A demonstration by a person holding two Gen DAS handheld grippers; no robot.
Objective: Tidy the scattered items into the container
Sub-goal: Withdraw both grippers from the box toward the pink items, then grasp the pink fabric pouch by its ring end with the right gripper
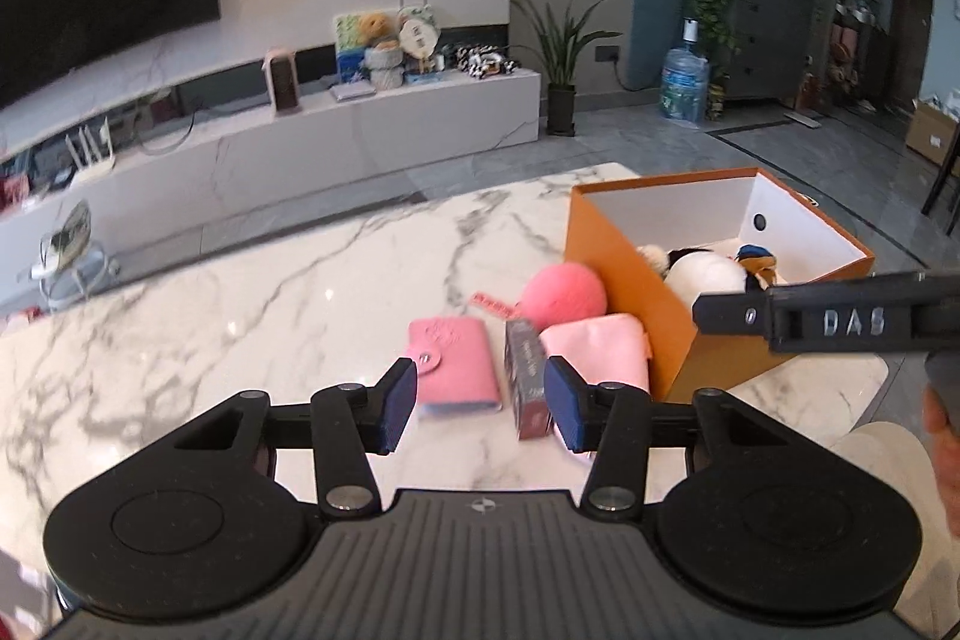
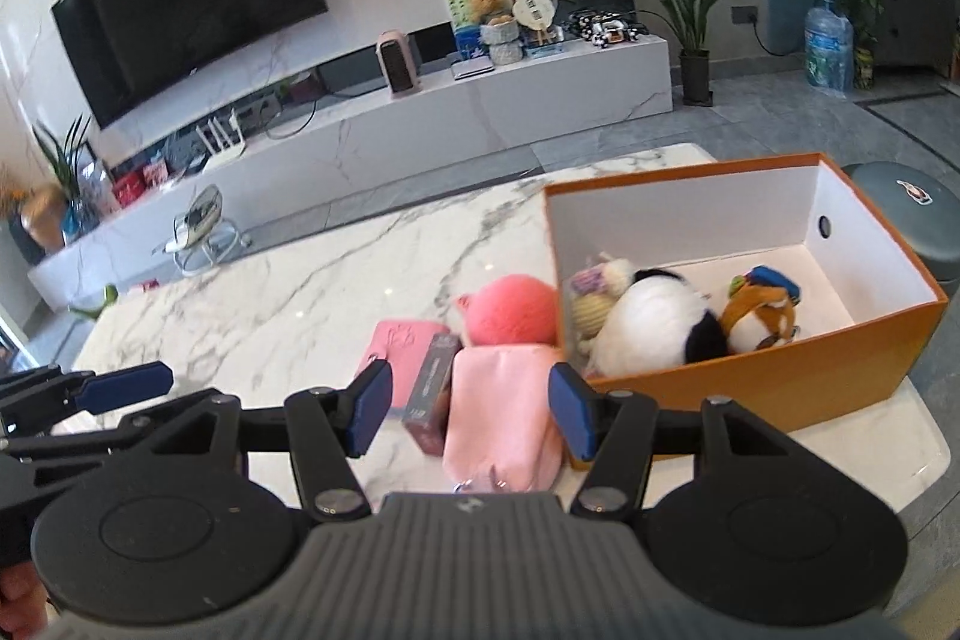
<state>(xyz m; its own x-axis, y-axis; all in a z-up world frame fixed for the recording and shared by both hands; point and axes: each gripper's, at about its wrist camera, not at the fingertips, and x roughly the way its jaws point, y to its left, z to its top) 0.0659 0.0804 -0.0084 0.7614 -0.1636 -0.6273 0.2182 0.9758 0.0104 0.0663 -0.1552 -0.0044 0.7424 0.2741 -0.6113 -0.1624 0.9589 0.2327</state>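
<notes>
An orange box (image 1: 636, 280) (image 2: 780, 382) stands on the marble table (image 1: 270, 310) and holds a black-and-white plush (image 2: 654, 325), a brown plush (image 2: 759, 319) and a small yarn toy (image 2: 591, 292). Left of it lie a pink pompom (image 1: 561, 295) (image 2: 510, 310), a pale pink pouch (image 1: 600, 349) (image 2: 504, 412), a dark red small box (image 1: 528, 376) (image 2: 432, 394) and a pink card wallet (image 1: 453, 361) (image 2: 399, 346). My left gripper (image 1: 480, 409) is open above the wallet and small box. My right gripper (image 2: 471, 409) is open around the pouch, above it.
The right gripper's arm (image 1: 840, 322) crosses the left wrist view over the box's near corner. The left gripper's finger (image 2: 120, 388) shows at the left of the right wrist view. A grey stool (image 2: 912, 214) stands behind the box. A TV cabinet (image 2: 480, 100) lies beyond the table.
</notes>
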